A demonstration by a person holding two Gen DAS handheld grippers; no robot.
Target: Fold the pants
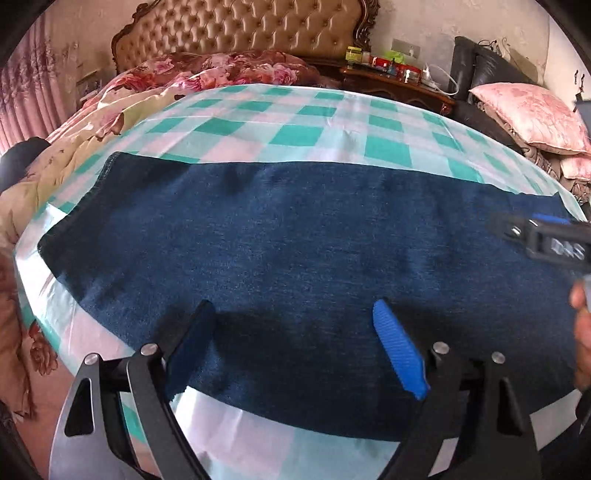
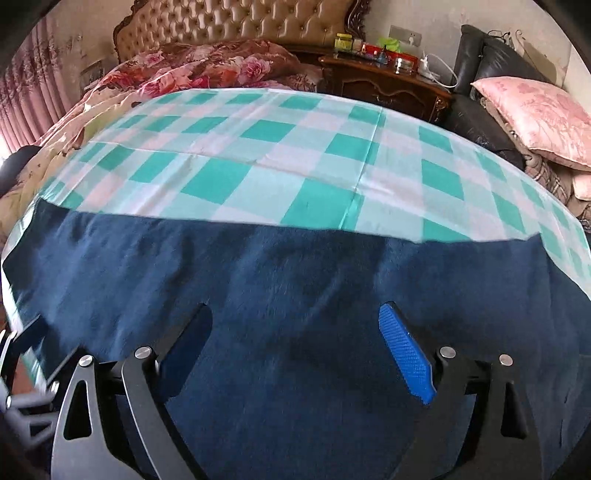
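Observation:
Dark blue pants lie flat and spread sideways across a green-and-white checked sheet on the bed. My left gripper hovers over their near edge, open, and its blue pads grip nothing. My right gripper is also open just above the pants, further to the right on the same cloth. In the left wrist view the right gripper reaches in from the right edge. A blurred part of the left gripper shows at the left edge of the right wrist view.
A floral quilt is bunched at the tufted headboard. A wooden nightstand with small bottles, a black leather seat and a pink pillow stand at the right. A hand shows at the right edge.

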